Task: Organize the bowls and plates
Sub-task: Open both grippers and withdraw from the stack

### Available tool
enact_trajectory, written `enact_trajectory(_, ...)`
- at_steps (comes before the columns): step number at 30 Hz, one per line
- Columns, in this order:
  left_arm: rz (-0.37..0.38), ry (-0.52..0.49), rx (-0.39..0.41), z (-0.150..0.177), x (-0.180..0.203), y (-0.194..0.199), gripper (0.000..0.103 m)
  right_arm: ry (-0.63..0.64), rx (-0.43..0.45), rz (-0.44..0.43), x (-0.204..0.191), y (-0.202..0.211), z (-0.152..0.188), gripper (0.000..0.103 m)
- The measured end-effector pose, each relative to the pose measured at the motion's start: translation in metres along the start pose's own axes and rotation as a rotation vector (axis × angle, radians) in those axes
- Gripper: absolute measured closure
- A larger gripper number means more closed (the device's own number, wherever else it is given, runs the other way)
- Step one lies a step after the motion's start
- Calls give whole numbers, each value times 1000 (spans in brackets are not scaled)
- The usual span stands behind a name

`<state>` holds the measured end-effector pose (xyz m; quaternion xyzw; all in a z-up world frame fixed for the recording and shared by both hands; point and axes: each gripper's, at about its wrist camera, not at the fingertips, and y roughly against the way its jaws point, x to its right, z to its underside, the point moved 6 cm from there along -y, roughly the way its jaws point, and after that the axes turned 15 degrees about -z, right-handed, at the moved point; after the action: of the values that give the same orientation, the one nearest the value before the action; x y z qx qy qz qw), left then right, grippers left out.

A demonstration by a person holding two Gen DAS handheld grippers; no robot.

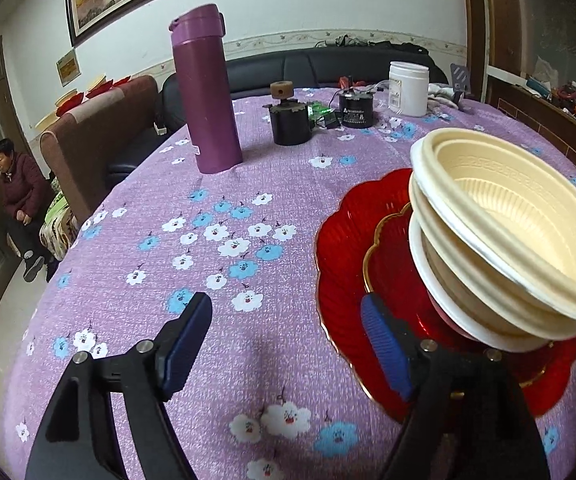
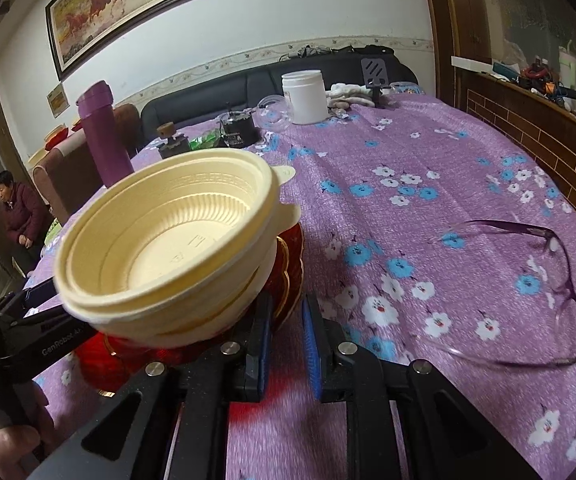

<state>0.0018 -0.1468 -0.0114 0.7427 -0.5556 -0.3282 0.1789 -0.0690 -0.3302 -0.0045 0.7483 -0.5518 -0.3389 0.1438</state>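
Note:
Several cream plastic bowls (image 1: pixel 500 232) are nested in a tilted stack on red scalloped plates with gold rims (image 1: pixel 348 240) on the purple flowered tablecloth. My left gripper (image 1: pixel 288 344) is open and empty; its right finger lies over the near edge of the red plates. In the right wrist view the bowl stack (image 2: pixel 167 240) sits at the left on the red plates (image 2: pixel 292 280). My right gripper (image 2: pixel 285 344) has its jaws a narrow gap apart around the plates' edge, which shows between the blue pads.
A purple flask (image 1: pixel 203 92), two black motors (image 1: pixel 290 118), and a white jar (image 1: pixel 408 88) stand at the far side. Purple glasses (image 2: pixel 528 292) lie on the right. A person (image 1: pixel 15 184) sits at far left.

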Motion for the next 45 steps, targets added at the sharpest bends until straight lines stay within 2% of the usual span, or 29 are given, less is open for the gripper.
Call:
enact_trajectory(5,16,10,31,2,-5,11,25,-2,9,11,-1,16,9,85)
enact_trajectory(10,20,21,64,4,-13,21,23,4,27,43,-1,26,16,70)
enact_trajectory(14,28,30,78,7,-20,26,20,11,28,63,-3,27,20,65)
enact_trajectory(17,45,46,97,9,-28,31,12,19,26,81,-5,25,25,53)
enact_trajectory(21,78,58,146,9,-36,44,1,20,17,101,-2,24,30,45)
enact_trajectory(26,29,28,224,5,-43,62,0,-14,14,124,5,24,31,39)
enact_trajectory(29,78,14,265,6,-44,73,0,-19,8,142,7,23,32,38)
enact_trajectory(35,133,-51,240,12,-31,81,0,16,34,147,0,28,30,36)
enact_trajectory(37,116,-81,228,14,-28,83,0,27,50,144,-2,31,29,32)
enact_trajectory(41,91,-114,273,19,-26,100,0,73,76,160,-8,38,26,27)
enact_trajectory(45,73,-163,241,26,-16,102,0,97,85,157,-12,41,26,22)
